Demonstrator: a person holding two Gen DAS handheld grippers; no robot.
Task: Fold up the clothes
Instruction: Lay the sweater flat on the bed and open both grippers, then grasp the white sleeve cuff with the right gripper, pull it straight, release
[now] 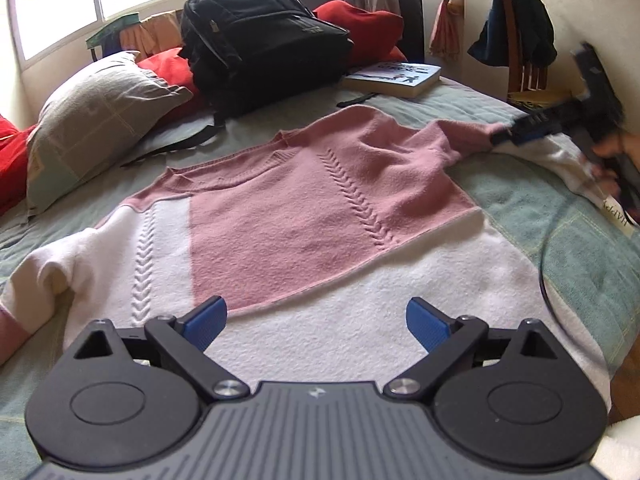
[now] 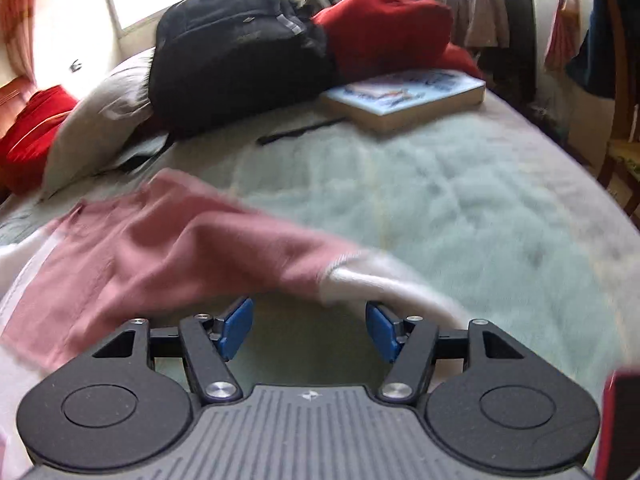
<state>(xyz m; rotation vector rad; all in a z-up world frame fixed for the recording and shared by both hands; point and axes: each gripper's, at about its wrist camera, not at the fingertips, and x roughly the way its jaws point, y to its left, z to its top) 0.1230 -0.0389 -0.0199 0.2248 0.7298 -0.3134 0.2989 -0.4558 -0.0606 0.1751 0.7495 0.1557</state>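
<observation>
Readable writing: only a tag or paper edge (image 1: 618, 216) at the far right of the left wrist view, letters look like "HAPPY", upside down, partly cut off. Book (image 1: 394, 76) cover has print, too small to read.

Sweater (image 1: 320, 216), knit, two-tone: dusty pink upper part, white lower part, with braided cable ribs running down the front. It lies flat on the pale green bedspread (image 1: 560, 216), mid-bed. Long axis of the body runs from the near edge toward the backpack (image 1: 264, 40), neckline at the far end, white hem nearest the left gripper (image 1: 316, 320). One sleeve is folded across the chest; the other sleeve (image 2: 224, 248) stretches out to the right, pink then white cuff.

Left gripper: blue pads spread wide, holding nothing, hovering over the white hem.
Right gripper (image 2: 310, 330): fingers apart, empty in its own view; sleeve is just ahead of the tips, blurred. In the left view it is blurred at the sleeve end; contact unclear.

Grey pillow (image 1: 96, 120) and red cushions (image 1: 360, 20) at the head of the bed.
</observation>
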